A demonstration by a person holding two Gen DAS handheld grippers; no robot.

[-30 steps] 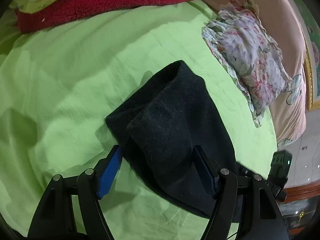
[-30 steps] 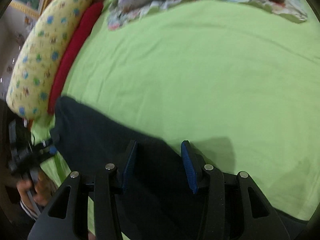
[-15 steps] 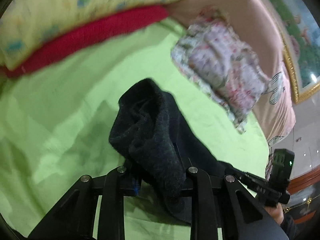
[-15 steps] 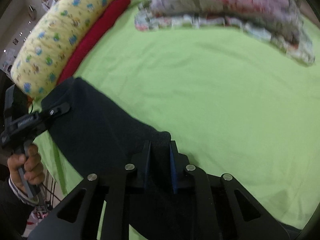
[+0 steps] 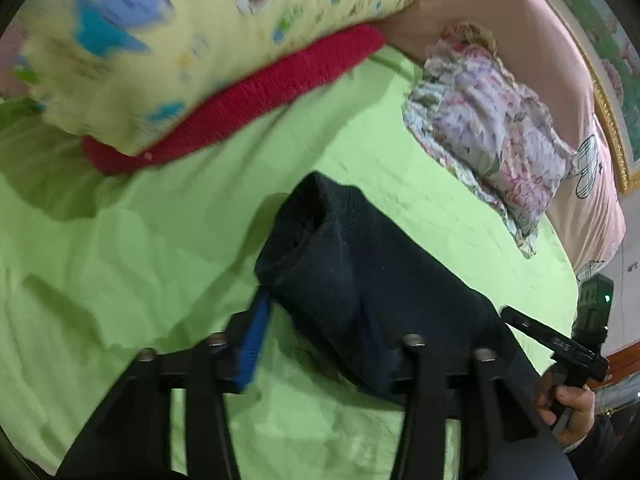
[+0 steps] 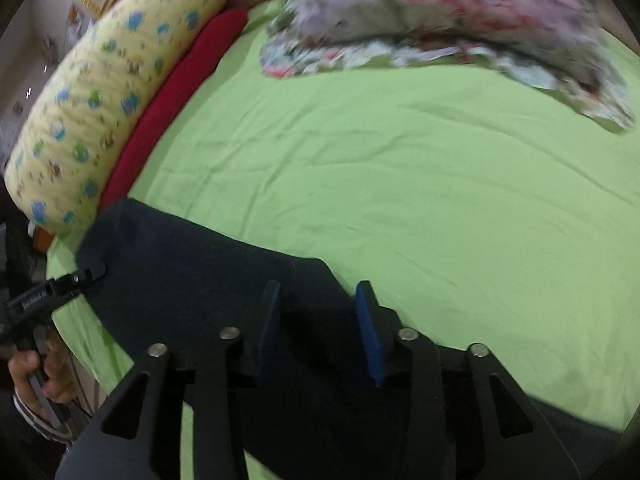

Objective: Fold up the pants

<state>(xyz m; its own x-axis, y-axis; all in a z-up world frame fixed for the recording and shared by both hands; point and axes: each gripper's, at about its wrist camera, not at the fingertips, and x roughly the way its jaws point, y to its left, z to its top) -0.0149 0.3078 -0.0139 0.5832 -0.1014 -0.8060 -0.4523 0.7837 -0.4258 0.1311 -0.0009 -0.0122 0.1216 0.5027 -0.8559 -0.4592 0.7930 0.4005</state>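
Green bedsheet (image 6: 400, 168) carries folded dark pants (image 5: 372, 280), both the left gripper (image 5: 324, 344) and right gripper (image 6: 320, 320) opening astride near folds, releasing.

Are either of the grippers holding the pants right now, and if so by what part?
Neither grips them. The left gripper and right gripper both have jaws opening, pads off the cloth. The dark pants lie between each pair of fingers on the green sheet.

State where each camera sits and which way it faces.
Left wrist: on the left tool, tilted down across the green sheet at the dark pants, yellow pillow beyond; the right hand shows.
Right wrist: on the right tool, tilted down over the pants; the left hand shows.
Shared: pants, sheet, pillow.
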